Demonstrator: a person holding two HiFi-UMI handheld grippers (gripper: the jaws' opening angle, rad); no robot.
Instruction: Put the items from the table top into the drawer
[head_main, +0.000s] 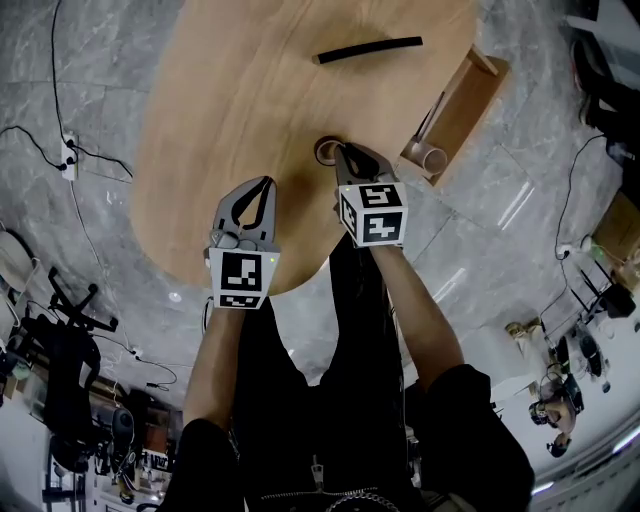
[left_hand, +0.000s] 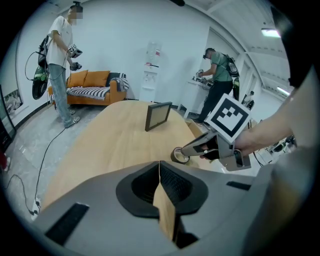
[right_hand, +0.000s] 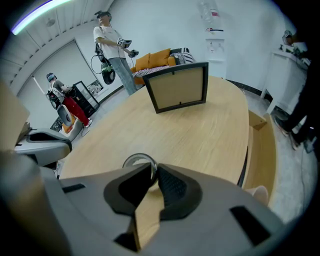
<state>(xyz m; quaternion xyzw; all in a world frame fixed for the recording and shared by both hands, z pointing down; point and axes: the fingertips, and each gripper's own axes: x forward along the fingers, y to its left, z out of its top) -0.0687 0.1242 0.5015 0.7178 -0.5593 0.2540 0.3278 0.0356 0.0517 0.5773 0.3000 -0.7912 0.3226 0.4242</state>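
Wooden oval table (head_main: 250, 90) fills the upper middle of the head view, grey marbled floor all round it. Wooden drawer (head_main: 465, 100) is pulled open at the table's right edge, upper right of frame, with a pale round item (head_main: 435, 158) at its lower end; can't tell what that is. Black picture frame (right_hand: 180, 87) stands upright on the tabletop, upper centre of the right gripper view; from above it's just a dark bar near the top of the frame. Left gripper (head_main: 265, 185) sits over the table's lower edge, left of centre, jaws pressed together, nothing between them, and the pads only show tabletop behind. Right gripper (head_main: 340, 150) is just right of it, tips further up the frame, clamped on the wall of the tape roll (right_hand: 131, 161). The roll is on the tabletop near the lower right edge, apart from the drawer, not in it. It shows centre frame in the right gripper view, just above the jaw tips.
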